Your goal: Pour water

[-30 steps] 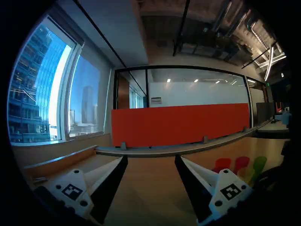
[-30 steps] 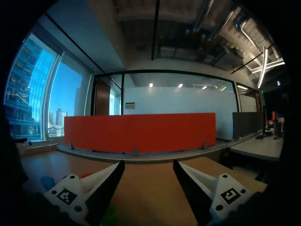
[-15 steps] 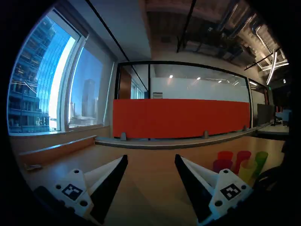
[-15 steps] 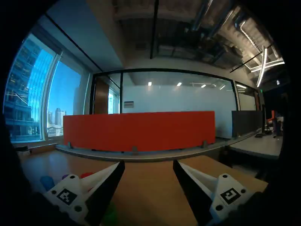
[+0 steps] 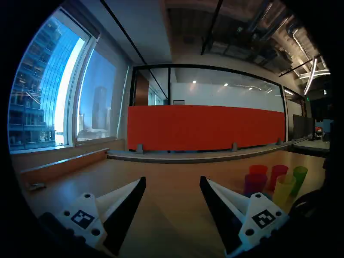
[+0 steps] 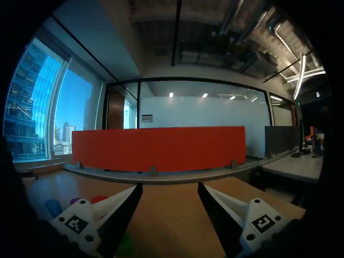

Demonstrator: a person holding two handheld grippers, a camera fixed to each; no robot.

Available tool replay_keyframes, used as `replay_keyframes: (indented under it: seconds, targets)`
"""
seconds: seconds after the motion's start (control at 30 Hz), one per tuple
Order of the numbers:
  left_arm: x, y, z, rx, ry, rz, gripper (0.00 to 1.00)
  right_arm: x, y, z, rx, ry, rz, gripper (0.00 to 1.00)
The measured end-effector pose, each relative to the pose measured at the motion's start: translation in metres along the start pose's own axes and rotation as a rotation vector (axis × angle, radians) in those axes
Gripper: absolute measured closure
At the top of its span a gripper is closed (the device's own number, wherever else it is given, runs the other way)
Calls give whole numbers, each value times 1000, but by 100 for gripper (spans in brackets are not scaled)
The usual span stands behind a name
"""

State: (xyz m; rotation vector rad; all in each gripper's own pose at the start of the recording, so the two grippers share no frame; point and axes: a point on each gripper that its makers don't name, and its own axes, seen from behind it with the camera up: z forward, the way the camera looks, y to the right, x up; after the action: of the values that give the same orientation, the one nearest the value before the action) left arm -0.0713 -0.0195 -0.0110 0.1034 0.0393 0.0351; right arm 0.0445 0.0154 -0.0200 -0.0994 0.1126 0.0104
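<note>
While left hand-held gripper (image 5: 172,178) and right hand-held gripper (image 6: 170,184) gape empty, wooden desk (image 5: 172,215) bears coloured cups (image 5: 275,180) before orange divider (image 5: 206,127)

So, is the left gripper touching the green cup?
Apart. The left gripper view shows the open left gripper over bare table; the green cup stands off right, beyond the yellow cup.

light: dim indoors | source: bright windows (image 5: 64,94), ceiling strips (image 5: 311,73) | edges: fisheye-bent | focus: sharp, no blur
</note>
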Motion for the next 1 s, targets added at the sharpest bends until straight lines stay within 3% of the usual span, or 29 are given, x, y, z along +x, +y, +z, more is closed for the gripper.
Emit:
replay_keyframes:
  seconds: [1.0]
  targets:
    - [-10,2,1,-13,-29,12,7,2,3,-2,-4,3,2,1]
